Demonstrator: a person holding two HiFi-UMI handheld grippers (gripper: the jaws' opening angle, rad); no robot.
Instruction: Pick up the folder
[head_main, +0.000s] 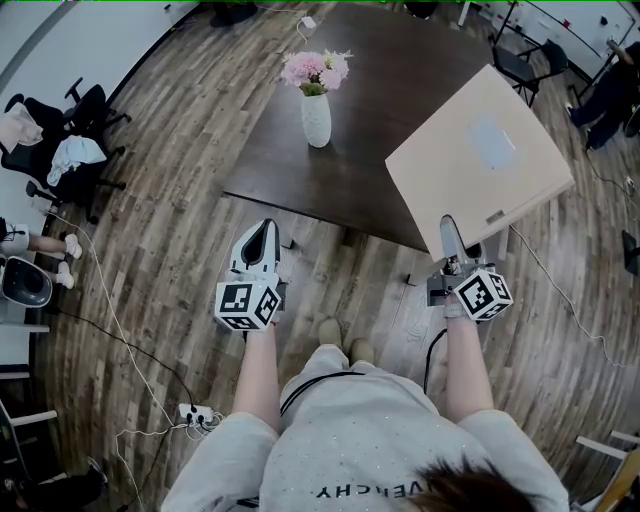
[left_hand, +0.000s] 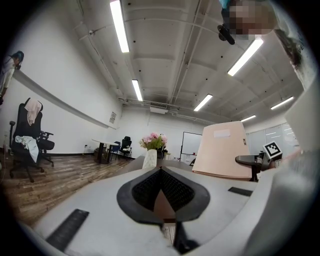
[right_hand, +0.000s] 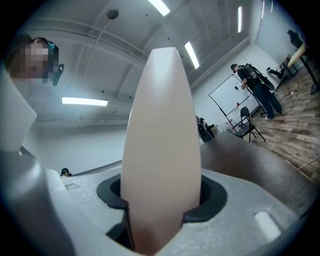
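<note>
**Inspector:** State of tongs and folder?

**Assessor:** Right tongs (head_main: 452, 238) are clamped on the near edge of the folder (head_main: 480, 160). It stands out ahead of them, tilted, apparently clear of the counter (head_main: 300, 170). Left tongs (head_main: 262, 240) are closed and empty, well aside.

**Inspector:** Handling?

**Assessor:** Judged light, smooth, fairly stiff card. A one-edge grip may swivel, so bite deep.

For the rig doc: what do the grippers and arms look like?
Both the left gripper and right gripper have pale grey moulded shells with tapering jaws lined by black textured pads. Each carries a white cube with black square markers. A black cable hangs from the right one. The person wears a light grey short-sleeved top.
</note>
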